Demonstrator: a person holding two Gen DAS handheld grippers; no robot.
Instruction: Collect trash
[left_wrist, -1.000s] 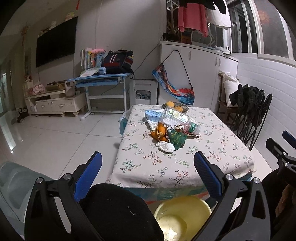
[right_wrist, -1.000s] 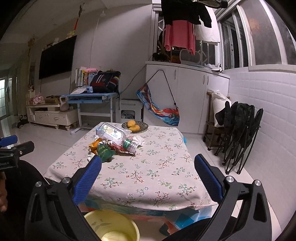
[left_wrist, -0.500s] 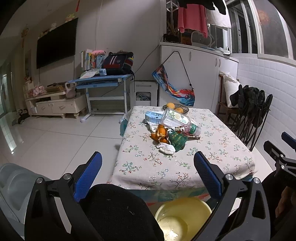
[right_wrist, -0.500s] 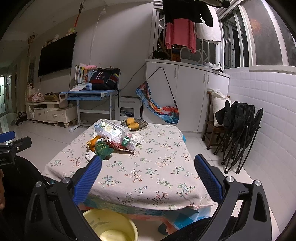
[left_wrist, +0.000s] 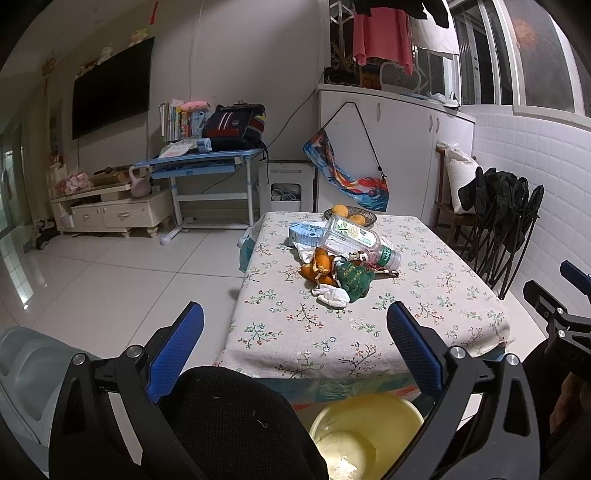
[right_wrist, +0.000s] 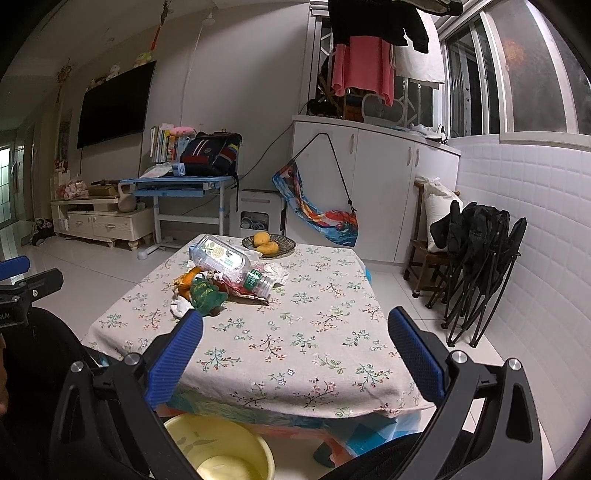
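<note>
A heap of trash lies mid-table on the flowered cloth (left_wrist: 424, 295): a clear plastic bottle (left_wrist: 351, 236) (right_wrist: 225, 258), orange peel (left_wrist: 317, 266) (right_wrist: 186, 278), a green wrapper (left_wrist: 352, 280) (right_wrist: 205, 295), a white tissue (left_wrist: 332, 295) and a blue-white carton (left_wrist: 306, 230). A yellow bucket (left_wrist: 365, 432) (right_wrist: 221, 446) stands on the floor at the table's near edge. My left gripper (left_wrist: 295, 339) and my right gripper (right_wrist: 295, 339) both stand open and hold nothing, short of the table. Each gripper shows at the edge of the other's view.
A dish of yellow fruit (left_wrist: 349, 216) (right_wrist: 269, 244) sits at the table's far side. Black folded chairs (right_wrist: 476, 266) lean on the tiled wall at right. A blue desk (left_wrist: 207, 162), a TV cabinet (left_wrist: 107, 210) and white cupboards (right_wrist: 369, 184) line the back. A grey seat (left_wrist: 26, 369) is lower left.
Both views have risen slightly and drawn a little nearer the table. The trash has not moved, and both grippers stay open.
</note>
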